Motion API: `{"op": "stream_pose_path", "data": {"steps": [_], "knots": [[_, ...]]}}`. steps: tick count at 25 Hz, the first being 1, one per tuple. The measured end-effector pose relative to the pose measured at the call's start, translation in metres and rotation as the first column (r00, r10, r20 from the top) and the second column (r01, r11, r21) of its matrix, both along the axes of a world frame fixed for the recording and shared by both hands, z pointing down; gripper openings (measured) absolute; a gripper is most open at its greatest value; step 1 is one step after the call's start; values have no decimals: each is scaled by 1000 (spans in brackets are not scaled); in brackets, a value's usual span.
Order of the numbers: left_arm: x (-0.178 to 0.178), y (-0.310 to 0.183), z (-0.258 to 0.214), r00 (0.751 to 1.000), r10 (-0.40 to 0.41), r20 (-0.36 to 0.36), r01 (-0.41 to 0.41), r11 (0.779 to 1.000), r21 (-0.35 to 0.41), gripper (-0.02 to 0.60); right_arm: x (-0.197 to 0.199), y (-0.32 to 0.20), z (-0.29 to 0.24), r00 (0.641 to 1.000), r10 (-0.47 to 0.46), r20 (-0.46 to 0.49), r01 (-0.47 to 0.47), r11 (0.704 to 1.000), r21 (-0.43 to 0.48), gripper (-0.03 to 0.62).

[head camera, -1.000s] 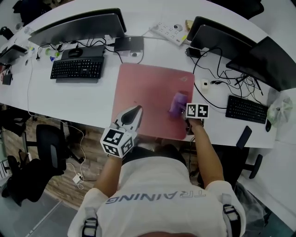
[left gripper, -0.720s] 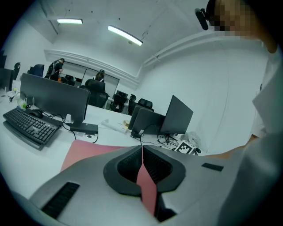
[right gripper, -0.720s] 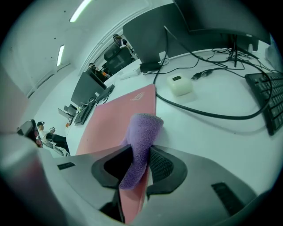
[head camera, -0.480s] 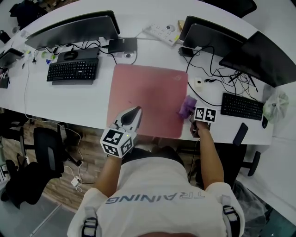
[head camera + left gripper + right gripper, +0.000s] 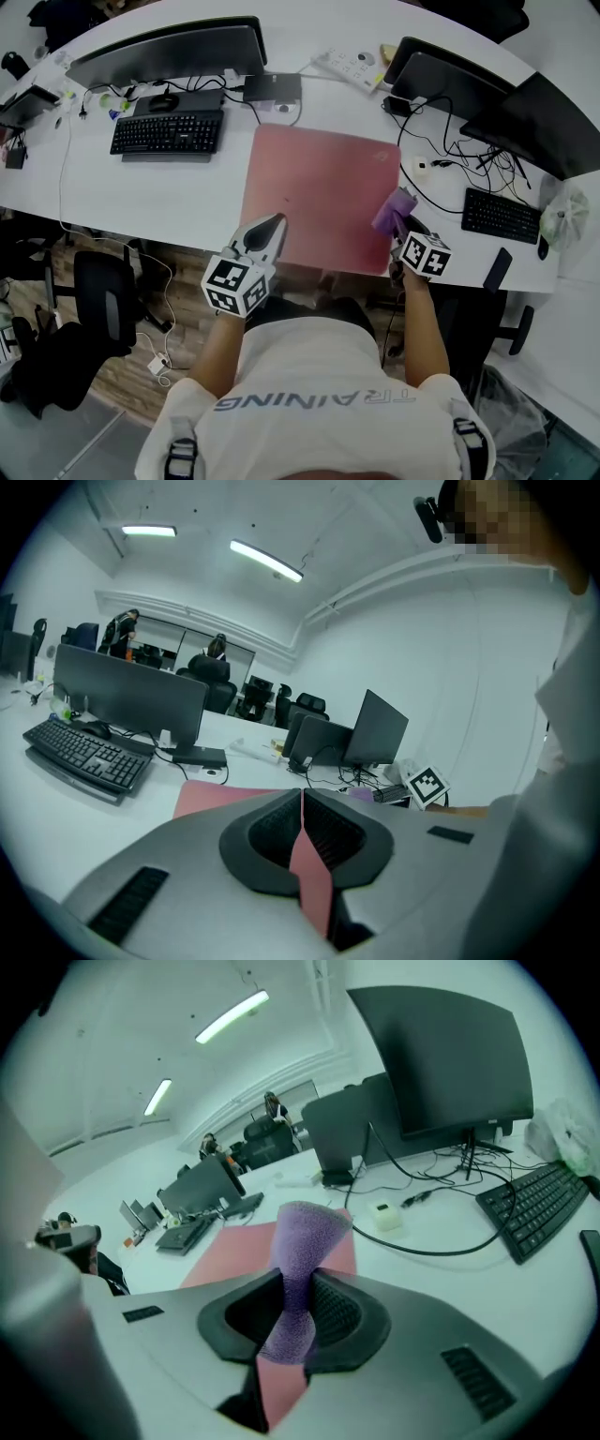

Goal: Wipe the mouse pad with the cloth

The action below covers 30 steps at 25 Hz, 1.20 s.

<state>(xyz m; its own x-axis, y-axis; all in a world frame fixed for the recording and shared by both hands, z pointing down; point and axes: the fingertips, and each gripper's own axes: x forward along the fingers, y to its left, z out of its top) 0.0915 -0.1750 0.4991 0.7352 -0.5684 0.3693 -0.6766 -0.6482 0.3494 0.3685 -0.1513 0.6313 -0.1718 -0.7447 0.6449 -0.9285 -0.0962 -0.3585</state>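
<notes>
1. Mouse pad (image 5: pixel 314 187): pink, rectangular, laid flat on the white desk (image 5: pixel 159 202) and reaching almost to its near edge
2. Cloth (image 5: pixel 395 208): purple, bunched, found at the right edge of the mouse pad toward the near corner; contact with the pad cannot be judged
3. Right gripper (image 5: pixel 292 1309): jaws clamped on the lower end of the cloth, the rest of which is seen standing out past the tips
4. Left gripper (image 5: pixel 302 803): jaws brought together with nothing gripped; tips are held over the near-left part of the pad
5. Black keyboard (image 5: pixel 169 134) and dark monitor (image 5: pixel 169 52): set left of the pad, apart from it
6. Second keyboard (image 5: pixel 500 217): set at the far right, well apart from the pad
7. Power strip (image 5: pixel 349 64): white, laid behind the pad
</notes>
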Motion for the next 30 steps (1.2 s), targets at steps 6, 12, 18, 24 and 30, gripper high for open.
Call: {"op": "stream_pose_path", "data": {"steps": [6,12,18,24,30], "knots": [[-61,-4,-6,999,-44,-2,44,999,14,37,-94,-27,-53,996,-83,36,76,984,161,95],[-138,-6,-8,993,-121,10,121,992,25,37,-213,-46,-69,962,-247,116,223,956,191,95],[-213,1,0,981,-190,22,190,982,17,37,-336,-50,-43,896,-384,225,360,922,140,97],[-262,9,11,976,-214,26,215,977,-8,37,-426,-43,11,843,-465,270,480,877,14,97],[-271,10,14,979,-204,21,204,979,-11,37,-442,-32,68,854,-474,214,508,849,-148,97]]}}
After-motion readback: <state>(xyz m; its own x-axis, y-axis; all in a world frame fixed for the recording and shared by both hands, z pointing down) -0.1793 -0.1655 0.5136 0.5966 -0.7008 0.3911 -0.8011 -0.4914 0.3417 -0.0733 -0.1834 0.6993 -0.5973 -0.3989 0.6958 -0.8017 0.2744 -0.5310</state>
